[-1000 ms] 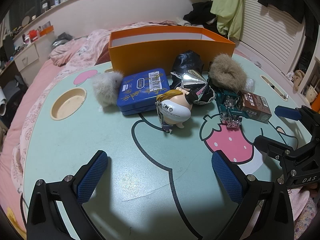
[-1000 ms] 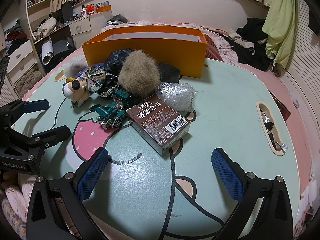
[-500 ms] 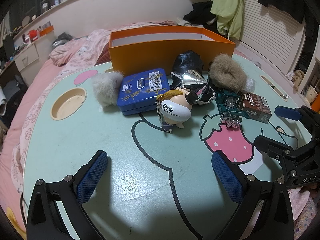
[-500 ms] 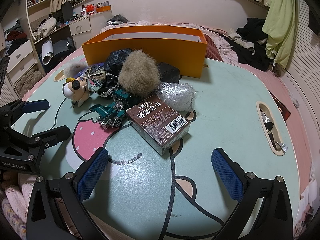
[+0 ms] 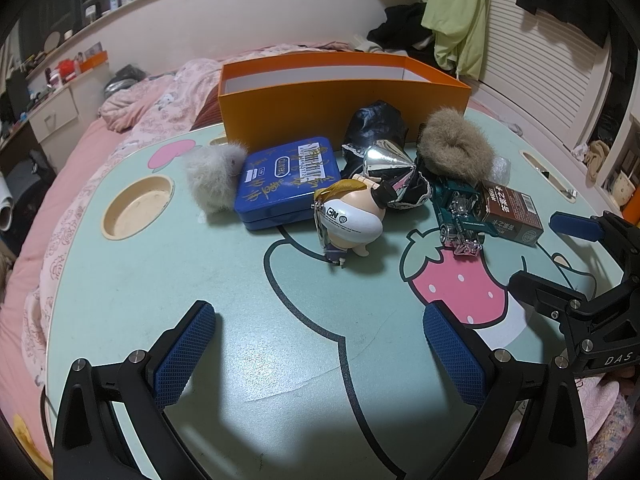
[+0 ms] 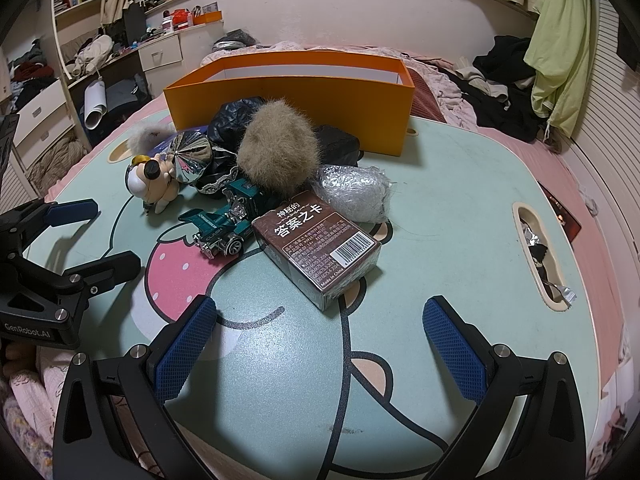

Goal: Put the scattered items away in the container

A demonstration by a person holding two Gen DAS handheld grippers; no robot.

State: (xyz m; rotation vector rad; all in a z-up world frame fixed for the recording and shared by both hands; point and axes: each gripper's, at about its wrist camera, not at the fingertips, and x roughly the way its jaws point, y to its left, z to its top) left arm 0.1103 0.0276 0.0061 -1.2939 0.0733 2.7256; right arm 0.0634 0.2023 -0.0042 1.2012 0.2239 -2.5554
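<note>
The brown card box (image 6: pixel 320 246) lies at the near edge of the clutter on the mint-green counter (image 6: pixel 460 208), straight ahead of the right hand-held gripper (image 6: pixel 320 344) and nearer to it than anything else. Its long axis runs diagonally, from far-left to near-right as that gripper looks, with the barcode corner toward the fingers. The orange container (image 6: pixel 288 108) stands open beyond the heap, along the far rim of the counter.

Both grippers are spread wide and hold nothing. The right one hovers low with its blue pads (image 6: pixel 185 346) well apart, the box centred in the gap ahead. The left hand-held gripper (image 5: pixel 320 350) faces the cartoon figurine keychain (image 5: pixel 352 216), which lies ahead of it with the blue tin (image 5: pixel 286 182) just behind and the grey pompom (image 5: pixel 214 178) against the tin's left side. From the left view the card box sits far off to the right, beside the green toy car (image 5: pixel 460 210).

I'd judge the right gripper has the shorter reach to the card box; it would want turning so the fingers close across the box's narrow width, not along the diagonal.
</note>
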